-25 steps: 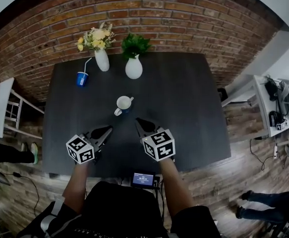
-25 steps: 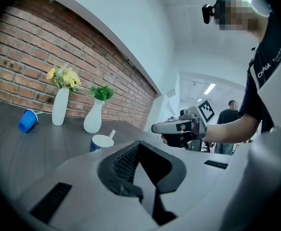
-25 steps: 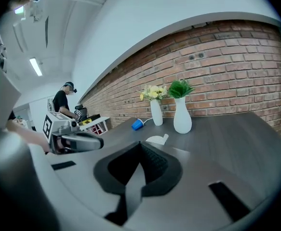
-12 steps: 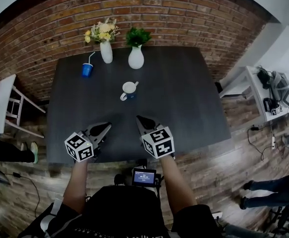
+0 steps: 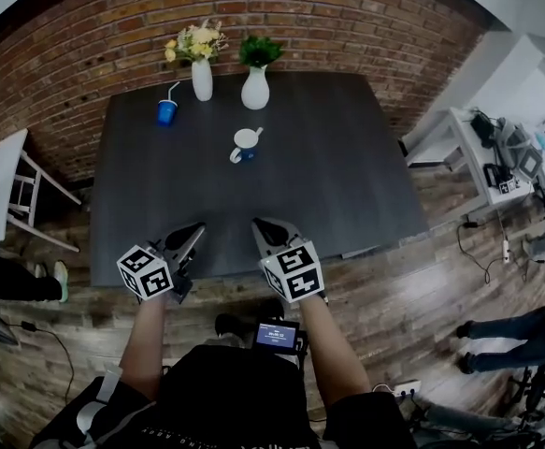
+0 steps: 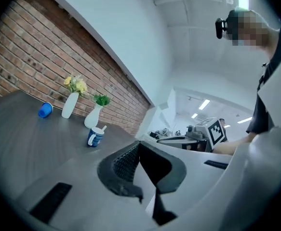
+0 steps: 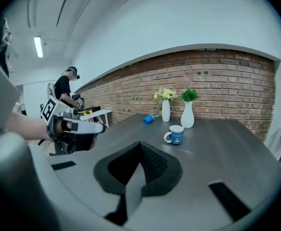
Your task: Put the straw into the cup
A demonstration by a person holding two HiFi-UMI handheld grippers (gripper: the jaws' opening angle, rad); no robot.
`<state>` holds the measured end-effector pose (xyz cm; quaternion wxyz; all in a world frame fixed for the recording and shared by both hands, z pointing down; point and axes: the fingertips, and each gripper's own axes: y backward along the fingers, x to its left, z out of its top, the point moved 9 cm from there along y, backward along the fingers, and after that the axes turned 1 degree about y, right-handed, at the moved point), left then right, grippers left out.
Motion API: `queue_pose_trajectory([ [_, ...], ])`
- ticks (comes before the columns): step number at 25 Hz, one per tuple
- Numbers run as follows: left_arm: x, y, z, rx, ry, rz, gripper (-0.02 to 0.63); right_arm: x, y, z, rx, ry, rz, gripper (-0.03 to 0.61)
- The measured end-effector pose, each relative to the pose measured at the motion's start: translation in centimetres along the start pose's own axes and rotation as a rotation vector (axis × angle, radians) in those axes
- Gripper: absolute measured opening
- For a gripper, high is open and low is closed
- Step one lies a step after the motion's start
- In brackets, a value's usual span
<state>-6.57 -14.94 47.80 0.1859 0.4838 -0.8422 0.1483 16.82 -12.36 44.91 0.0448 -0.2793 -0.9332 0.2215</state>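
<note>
Blue cup (image 5: 166,111) holds straw (image 5: 172,90), far bench (image 5: 347,176) corner.
Left gripper (image 5: 195,230), right gripper (image 5: 258,224): fingers closed, empty; task judged complete.

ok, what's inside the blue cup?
A white straw stands in the blue cup, its top sticking out. The cup wall hides the straw's lower end and any liquid.

brick wall (image 5: 347,17) | wood floor (image 5: 422,293) | dark table (image 5: 337,185) | white chair (image 5: 6,190)
</note>
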Motion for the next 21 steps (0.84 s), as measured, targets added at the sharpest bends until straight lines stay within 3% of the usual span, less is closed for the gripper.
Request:
queue_pose_trajectory([
  [8, -1.4, -1.9, 0.0, 0.051, -0.076, -0.005, 0.002, -0.8, 1.0, 0.1, 0.002, 0.021, -0.018, 0.006],
  [15, -3.9, -5.8, -0.7, 0.089, -0.132, -0.046, 0.002, -4.6, 3.1, -0.2, -0.019, 0.018, -0.009, 0.006],
  [21, -4.3, -6.8, 0.1, 0.048, -0.122, -0.012, 0.002, -6.4, 3.5, 0.7, -0.053, 0.026, 0.025, 0.006],
])
